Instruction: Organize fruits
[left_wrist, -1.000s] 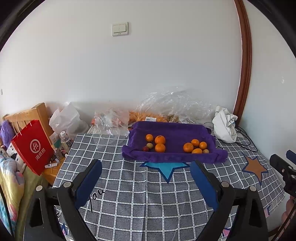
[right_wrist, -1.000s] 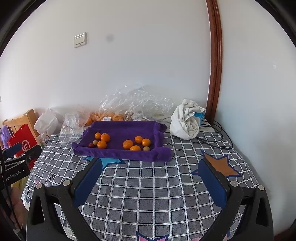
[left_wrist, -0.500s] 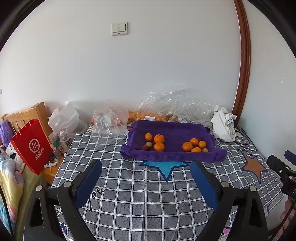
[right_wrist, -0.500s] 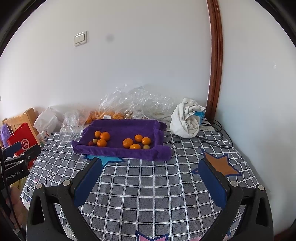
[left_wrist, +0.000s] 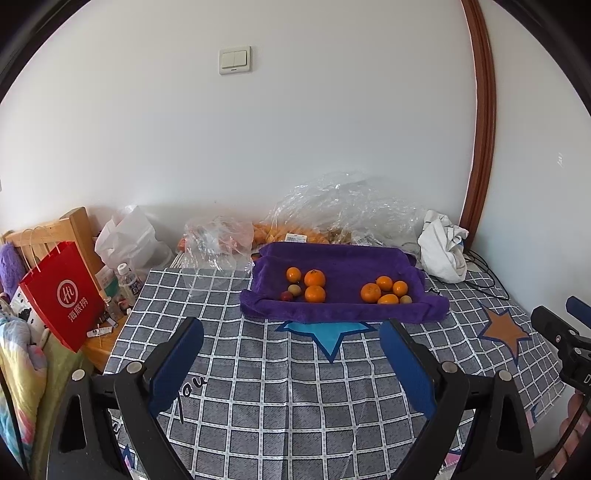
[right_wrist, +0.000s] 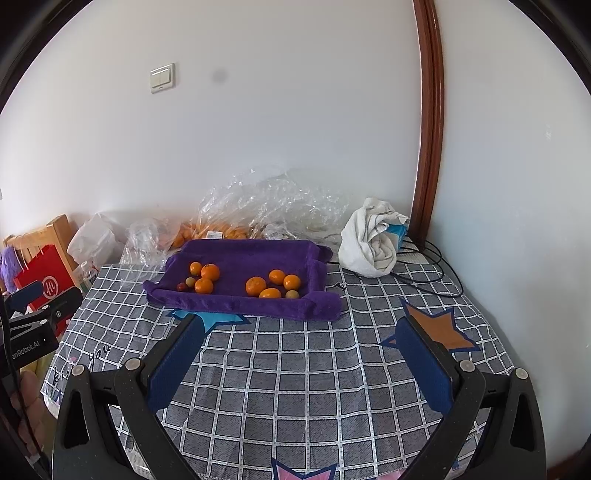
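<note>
Left gripper (left_wrist: 291, 363): fingers spread wide, released, grasping nothing, held above the checked cloth (left_wrist: 280, 387) that covers the surface. Right gripper (right_wrist: 301, 363): fingers likewise spread apart and empty, above the same cloth.

Fruits: two groups lie in the purple tray (left_wrist: 343, 258) at the far side of the surface, well apart from both grippers. The left group (left_wrist: 306, 285) holds three oranges and two smaller fruits; the right group (left_wrist: 384, 290) holds four oranges and one small pale fruit. Clear plastic bags (left_wrist: 343, 206) lie behind the tray, against the wall.
</note>
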